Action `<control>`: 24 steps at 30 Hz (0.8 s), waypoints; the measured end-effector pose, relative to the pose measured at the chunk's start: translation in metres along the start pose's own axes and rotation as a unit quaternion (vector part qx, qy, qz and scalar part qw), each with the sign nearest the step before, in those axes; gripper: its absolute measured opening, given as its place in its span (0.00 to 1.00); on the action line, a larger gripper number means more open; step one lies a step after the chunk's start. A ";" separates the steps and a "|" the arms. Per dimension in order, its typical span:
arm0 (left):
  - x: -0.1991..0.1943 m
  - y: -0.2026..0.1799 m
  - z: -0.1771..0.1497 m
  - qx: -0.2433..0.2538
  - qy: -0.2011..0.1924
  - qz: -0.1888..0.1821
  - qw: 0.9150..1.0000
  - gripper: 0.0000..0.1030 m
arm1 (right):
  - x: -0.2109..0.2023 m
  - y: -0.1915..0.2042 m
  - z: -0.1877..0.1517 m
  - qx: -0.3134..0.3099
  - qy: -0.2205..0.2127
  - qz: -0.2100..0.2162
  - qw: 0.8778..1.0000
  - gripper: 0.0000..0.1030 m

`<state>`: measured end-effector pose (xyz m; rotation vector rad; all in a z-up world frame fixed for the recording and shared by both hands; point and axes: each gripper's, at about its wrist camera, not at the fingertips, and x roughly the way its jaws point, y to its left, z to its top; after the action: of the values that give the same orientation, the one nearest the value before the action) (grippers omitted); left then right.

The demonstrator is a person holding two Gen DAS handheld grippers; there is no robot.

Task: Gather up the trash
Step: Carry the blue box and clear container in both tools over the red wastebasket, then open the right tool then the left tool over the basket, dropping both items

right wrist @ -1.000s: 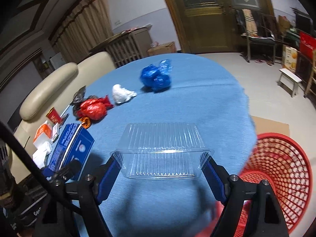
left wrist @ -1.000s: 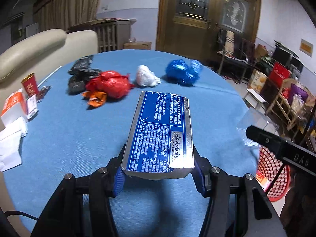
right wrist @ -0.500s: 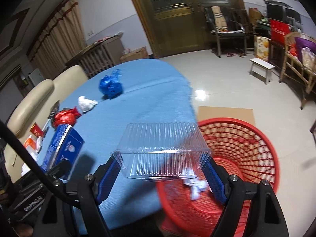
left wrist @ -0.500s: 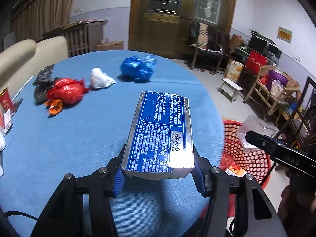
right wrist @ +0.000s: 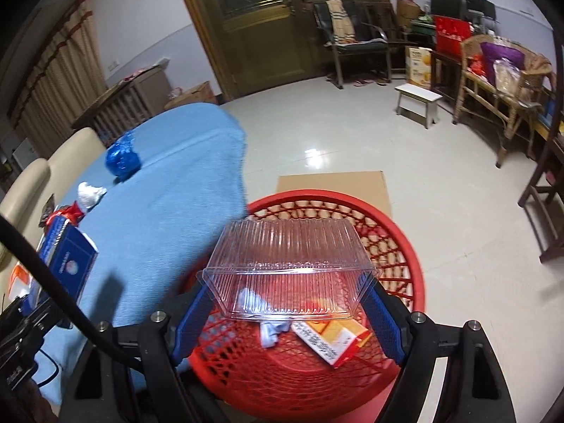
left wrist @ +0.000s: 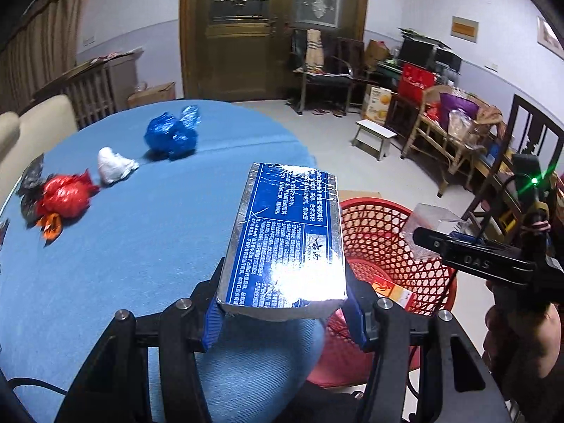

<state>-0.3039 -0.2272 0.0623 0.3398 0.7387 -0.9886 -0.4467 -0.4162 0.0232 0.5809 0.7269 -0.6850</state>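
My left gripper (left wrist: 283, 313) is shut on a blue and silver carton (left wrist: 285, 239) and holds it above the right edge of the blue table (left wrist: 141, 246), next to the red basket (left wrist: 384, 232). My right gripper (right wrist: 289, 313) is shut on a clear plastic clamshell box (right wrist: 289, 264) and holds it over the red basket (right wrist: 405, 246), which holds a red and white box (right wrist: 331, 338) and crumpled paper. The blue carton also shows in the right wrist view (right wrist: 67, 257), at the left.
On the table lie a blue foil bag (left wrist: 172, 134), a white wad (left wrist: 112, 165), a red bag (left wrist: 65, 195) and a black bag (left wrist: 30, 179). A cardboard sheet (right wrist: 331, 183) lies on the floor behind the basket. A stool (right wrist: 417, 100) and chairs stand further back.
Both grippers have swung right, off the table toward the basket. The clear box has moved from above the table to above the basket. The carton now hangs at the table's right edge.
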 end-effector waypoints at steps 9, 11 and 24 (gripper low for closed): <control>0.007 -0.023 0.007 0.028 0.001 -0.012 1.000 0.57 | 0.012 -0.012 0.003 0.013 0.014 -0.014 1.000 0.85; 0.009 -0.026 0.007 0.031 0.004 -0.013 0.999 0.57 | 0.013 -0.016 0.003 0.022 0.014 -0.016 1.000 0.85; 0.034 -0.048 0.011 0.052 0.029 -0.037 0.998 0.57 | -0.009 -0.038 0.021 0.049 -0.031 -0.026 0.998 0.86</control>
<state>-0.3290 -0.2797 0.0497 0.4354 0.7587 -1.0935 -0.4711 -0.4517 0.0336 0.6281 0.6546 -0.7870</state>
